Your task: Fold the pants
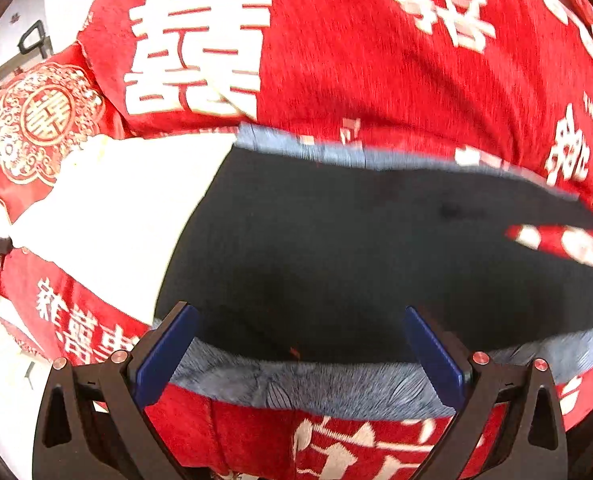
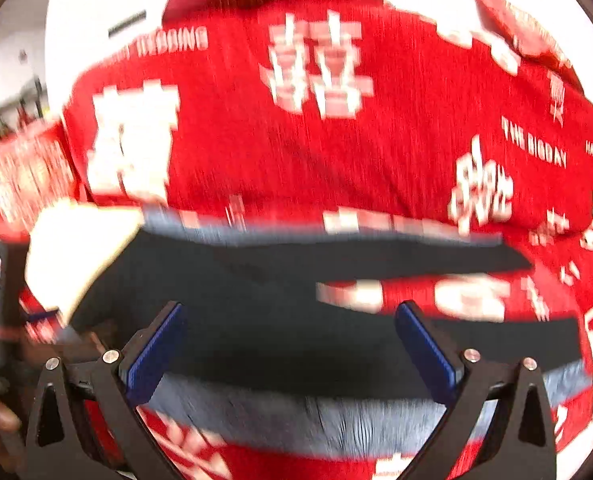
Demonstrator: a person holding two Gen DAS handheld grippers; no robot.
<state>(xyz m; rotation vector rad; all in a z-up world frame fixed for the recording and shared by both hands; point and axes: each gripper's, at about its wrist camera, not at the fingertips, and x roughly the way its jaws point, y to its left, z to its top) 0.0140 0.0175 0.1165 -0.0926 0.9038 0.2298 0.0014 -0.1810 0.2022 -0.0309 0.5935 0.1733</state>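
Left wrist view: the left gripper (image 1: 296, 344), black-framed with flat blue pads (image 1: 168, 354), stands wide open and holds nothing. Between its fingers lies the dark, smooth pants with fuzzy grey-blue lining (image 1: 336, 248), spread flat on a red woven bedspread with white characters (image 1: 336, 60). A white cloth (image 1: 116, 208) adjoins the pants' left edge.

Right wrist view, motion-blurred: the right gripper (image 2: 292, 344) is likewise wide open and empty above the pants (image 2: 256, 320), whose two legs extend rightward.
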